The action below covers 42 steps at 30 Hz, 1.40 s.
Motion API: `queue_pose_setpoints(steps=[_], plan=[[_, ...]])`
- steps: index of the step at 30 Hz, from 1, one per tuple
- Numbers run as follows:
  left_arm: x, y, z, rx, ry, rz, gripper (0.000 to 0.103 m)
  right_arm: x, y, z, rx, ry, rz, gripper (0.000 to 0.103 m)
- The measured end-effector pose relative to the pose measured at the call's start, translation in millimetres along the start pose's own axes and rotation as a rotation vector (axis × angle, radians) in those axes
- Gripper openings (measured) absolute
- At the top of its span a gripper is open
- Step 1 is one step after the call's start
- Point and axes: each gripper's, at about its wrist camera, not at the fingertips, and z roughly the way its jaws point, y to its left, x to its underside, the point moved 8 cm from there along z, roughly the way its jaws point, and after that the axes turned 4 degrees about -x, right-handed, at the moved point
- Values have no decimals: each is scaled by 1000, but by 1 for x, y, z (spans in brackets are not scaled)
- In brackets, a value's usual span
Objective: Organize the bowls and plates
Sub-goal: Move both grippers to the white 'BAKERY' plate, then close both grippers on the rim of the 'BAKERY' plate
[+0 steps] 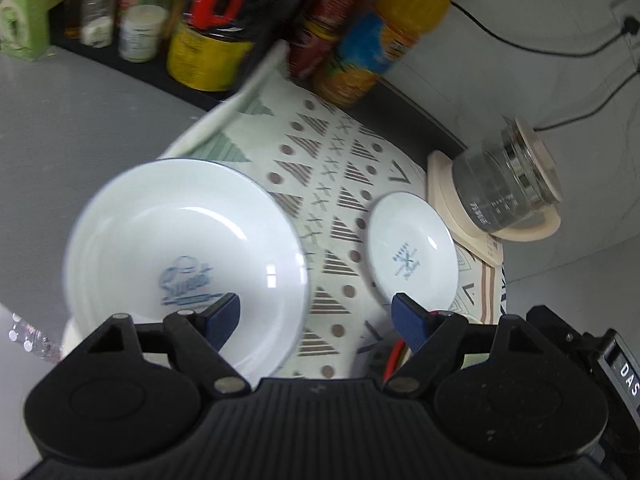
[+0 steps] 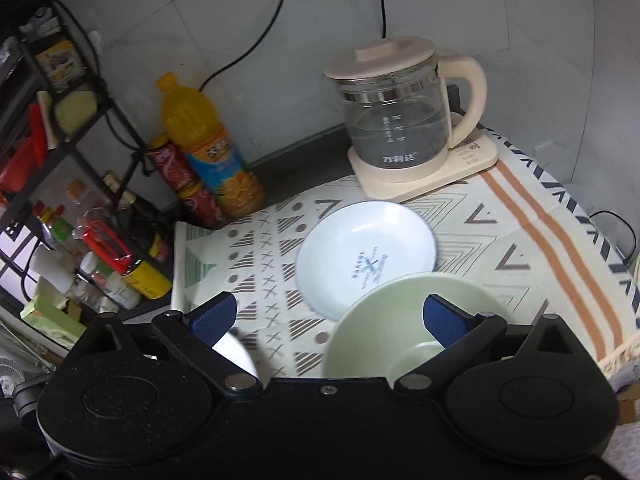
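Grey walls close in a bench (image 2: 304, 168) covered by a patterned cloth (image 2: 500, 240) with triangles, crosses and orange stripes. At the back of the cloth stands a glass kettle (image 2: 396, 120) on its cream base, and to the left of it an orange juice bottle (image 2: 208, 148) and red cans (image 2: 180, 176) stand beside a black rack of jars.

A small white plate (image 2: 360, 256) with a blue print lies flat on the cloth near the middle. In the left wrist view, a larger white plate (image 1: 180, 248) with a blue rim and blue lettering sits nearer the camera, to the left of the small one and apart from it. A pale green bowl (image 2: 400, 328) sits close to the right tongs (image 2: 330, 316), overlapping the near edge of the small plate in that view.

Both tongs are spread apart and grip nothing. One blue pad (image 1: 222, 314) of the left tongs (image 1: 316, 312) shows in front of the larger plate; whether it touches cannot be told.
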Motion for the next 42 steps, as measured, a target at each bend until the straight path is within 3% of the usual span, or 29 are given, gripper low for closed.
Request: queue_pose_setpoints(steps=[15,21,23,34,42], plan=[[-6,-56,60,2,35,-36,81,-45,-56,48,-1,100,-27,100],[-8,-60,89,-8,59,-92,76,-51,-78,76,-18,181,14,93],[-9,-62,96,-2,61,-107,71,-53,-85,85,-16,202,11,86],[-6,-59,140,7,116,-210,45,-63,-116,137,-28,354,78,71],[-6,-59,160,20,127,-267,34,-62,-134,171,-42,472,160,59]])
